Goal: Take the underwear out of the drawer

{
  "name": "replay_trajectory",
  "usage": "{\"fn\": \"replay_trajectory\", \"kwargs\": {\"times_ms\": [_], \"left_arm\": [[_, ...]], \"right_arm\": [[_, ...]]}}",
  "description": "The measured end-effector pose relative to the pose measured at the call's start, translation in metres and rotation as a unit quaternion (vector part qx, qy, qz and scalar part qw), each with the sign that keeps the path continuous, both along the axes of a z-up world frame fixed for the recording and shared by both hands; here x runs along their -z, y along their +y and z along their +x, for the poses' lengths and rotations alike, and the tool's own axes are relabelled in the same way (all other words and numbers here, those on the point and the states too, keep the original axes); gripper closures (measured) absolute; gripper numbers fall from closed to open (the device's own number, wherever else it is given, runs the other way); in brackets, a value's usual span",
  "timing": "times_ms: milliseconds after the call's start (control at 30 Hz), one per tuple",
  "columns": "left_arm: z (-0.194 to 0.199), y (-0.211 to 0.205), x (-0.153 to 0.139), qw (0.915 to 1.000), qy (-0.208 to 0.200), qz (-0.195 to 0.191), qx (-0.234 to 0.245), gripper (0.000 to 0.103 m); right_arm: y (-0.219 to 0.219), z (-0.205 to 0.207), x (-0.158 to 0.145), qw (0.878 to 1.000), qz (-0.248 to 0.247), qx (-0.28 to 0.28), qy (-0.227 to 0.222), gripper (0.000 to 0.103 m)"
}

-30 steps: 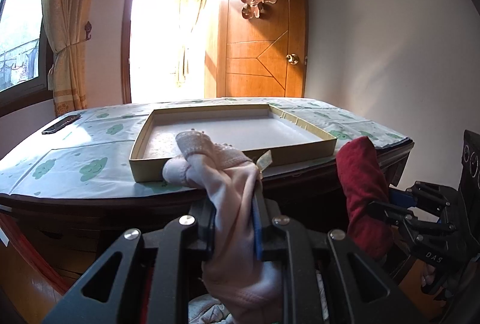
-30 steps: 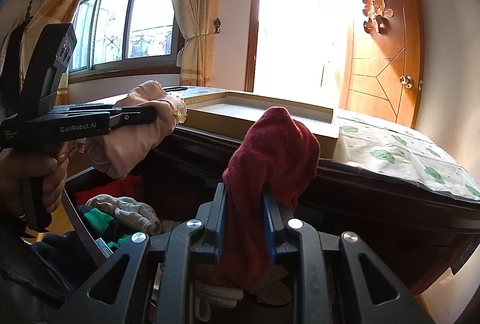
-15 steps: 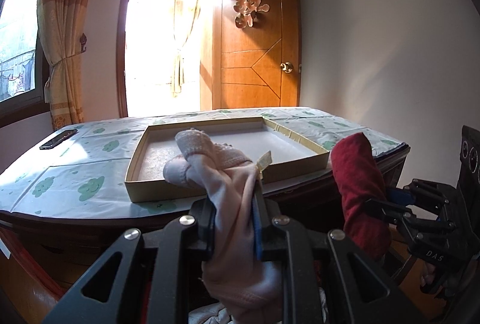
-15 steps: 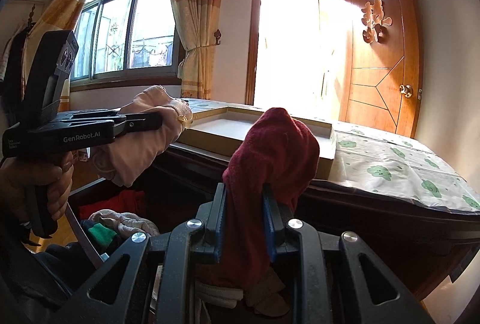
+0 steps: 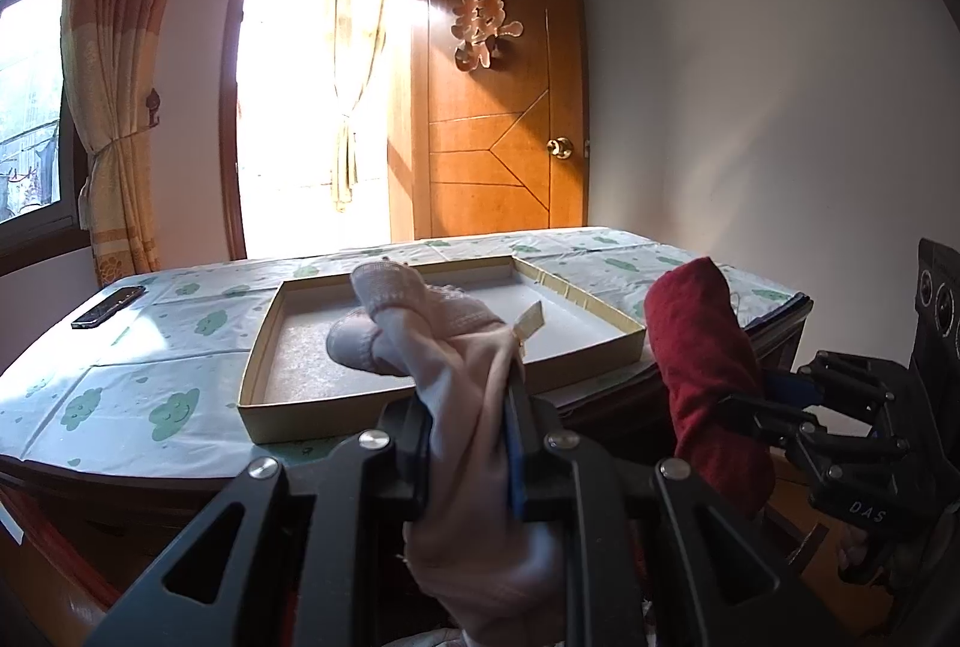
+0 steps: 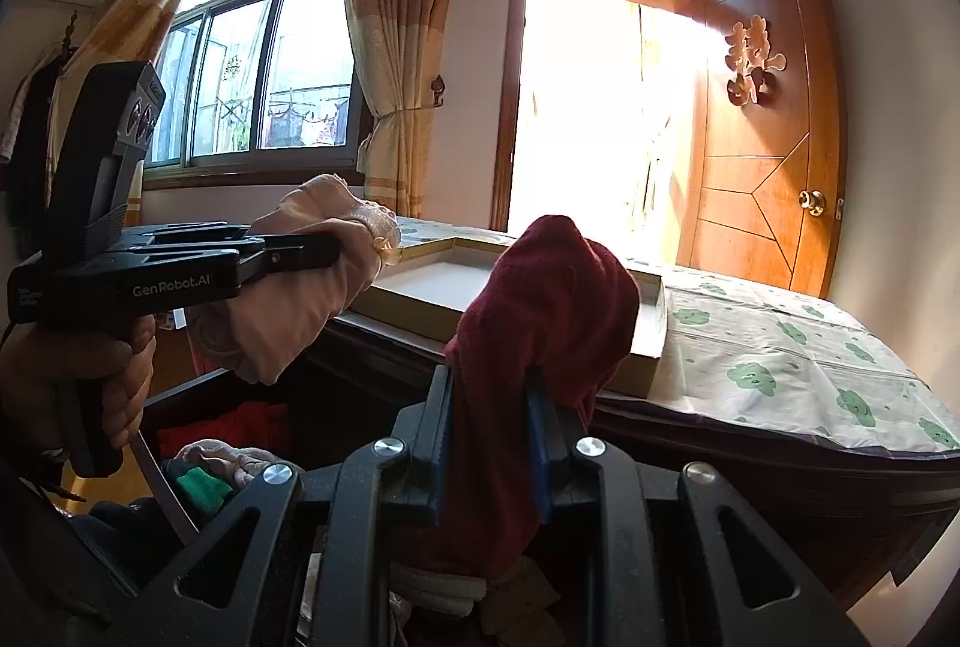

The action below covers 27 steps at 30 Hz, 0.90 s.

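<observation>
My left gripper is shut on pale pink underwear, held up in front of the table's near edge; the same gripper and pink piece show at the left of the right wrist view. My right gripper is shut on dark red underwear, which also hangs at the right of the left wrist view. Below both, the open drawer holds more clothes in red, green and cream.
A shallow cardboard box lid lies on the table, which is covered with a cloud-print cloth. A dark phone lies at the table's far left. A person's hand grips the left gripper's handle. Behind stand a wooden door and curtains.
Both grippers have risen a little with their garments; the box lid and table top now sit lower in both views. Both grips are unchanged.
</observation>
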State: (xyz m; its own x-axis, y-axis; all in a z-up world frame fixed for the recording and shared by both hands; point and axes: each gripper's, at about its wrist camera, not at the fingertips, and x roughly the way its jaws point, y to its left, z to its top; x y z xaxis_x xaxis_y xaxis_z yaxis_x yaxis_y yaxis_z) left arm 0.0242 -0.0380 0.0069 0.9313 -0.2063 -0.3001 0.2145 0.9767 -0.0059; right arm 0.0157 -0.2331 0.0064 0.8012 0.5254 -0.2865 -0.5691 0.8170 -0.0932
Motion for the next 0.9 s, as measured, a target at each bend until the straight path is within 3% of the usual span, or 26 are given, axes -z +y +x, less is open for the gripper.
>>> {"fn": "replay_trajectory", "kwargs": {"times_ms": [900], "left_arm": [[0.024,-0.022,-0.031,0.9994,-0.019,0.017,0.023,0.086]], "right_arm": [[0.000,0.013,-0.022,1.000,-0.004,-0.007,-0.028,0.079]]}}
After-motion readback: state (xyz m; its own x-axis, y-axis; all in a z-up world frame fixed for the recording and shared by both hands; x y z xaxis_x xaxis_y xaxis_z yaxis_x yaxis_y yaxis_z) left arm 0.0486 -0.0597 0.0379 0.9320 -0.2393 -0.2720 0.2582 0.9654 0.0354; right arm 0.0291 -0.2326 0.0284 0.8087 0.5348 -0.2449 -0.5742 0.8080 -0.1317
